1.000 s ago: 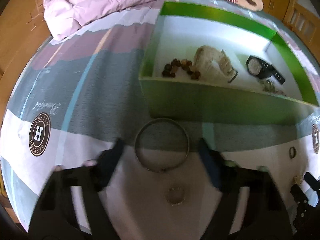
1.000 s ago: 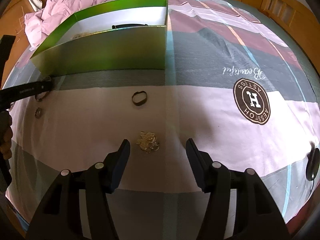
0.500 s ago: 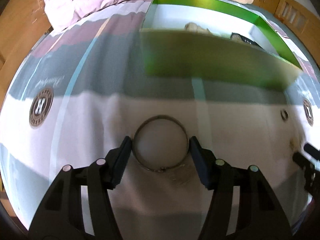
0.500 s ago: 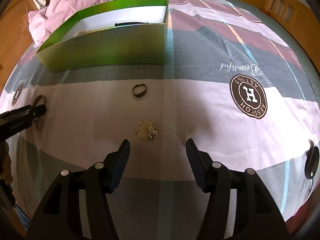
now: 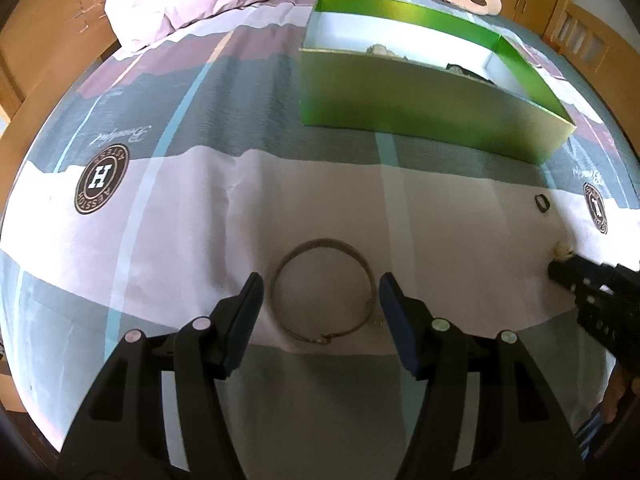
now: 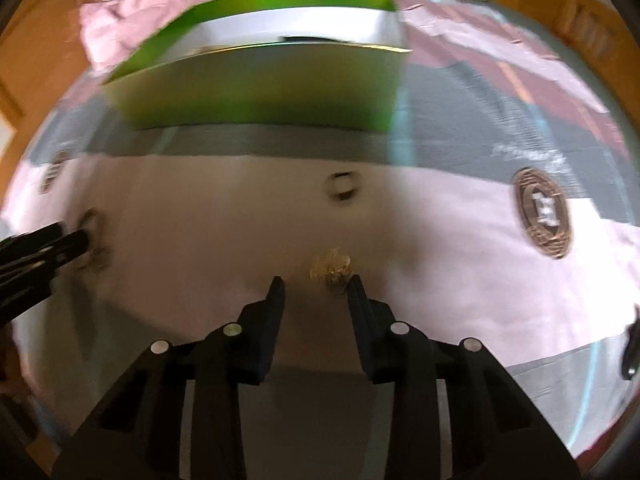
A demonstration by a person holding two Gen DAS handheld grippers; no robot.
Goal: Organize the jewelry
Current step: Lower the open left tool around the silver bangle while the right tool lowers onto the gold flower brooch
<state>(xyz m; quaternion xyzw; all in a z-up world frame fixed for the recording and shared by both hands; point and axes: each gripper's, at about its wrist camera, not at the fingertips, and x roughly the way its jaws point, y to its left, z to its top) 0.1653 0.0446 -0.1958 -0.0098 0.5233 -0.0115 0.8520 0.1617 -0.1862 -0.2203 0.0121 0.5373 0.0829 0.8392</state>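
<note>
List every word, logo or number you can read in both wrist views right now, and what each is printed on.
"H": centre of the round brown badge printed on the pink-and-grey bedsheet.
"AESSTOH": ring lettering on that badge, upside down.
"Beautiful": script on the sheet's grey band, upside down, a tentative reading.
Second badge at the sheet's right edge: too small.
Right wrist view: blurred, unreadable.

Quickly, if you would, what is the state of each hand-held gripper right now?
Left hand-held gripper: open, straddling the silver bangle, not gripping it.
Right hand-held gripper: open, holding nothing; gold jewelry cluster just ahead.
</note>
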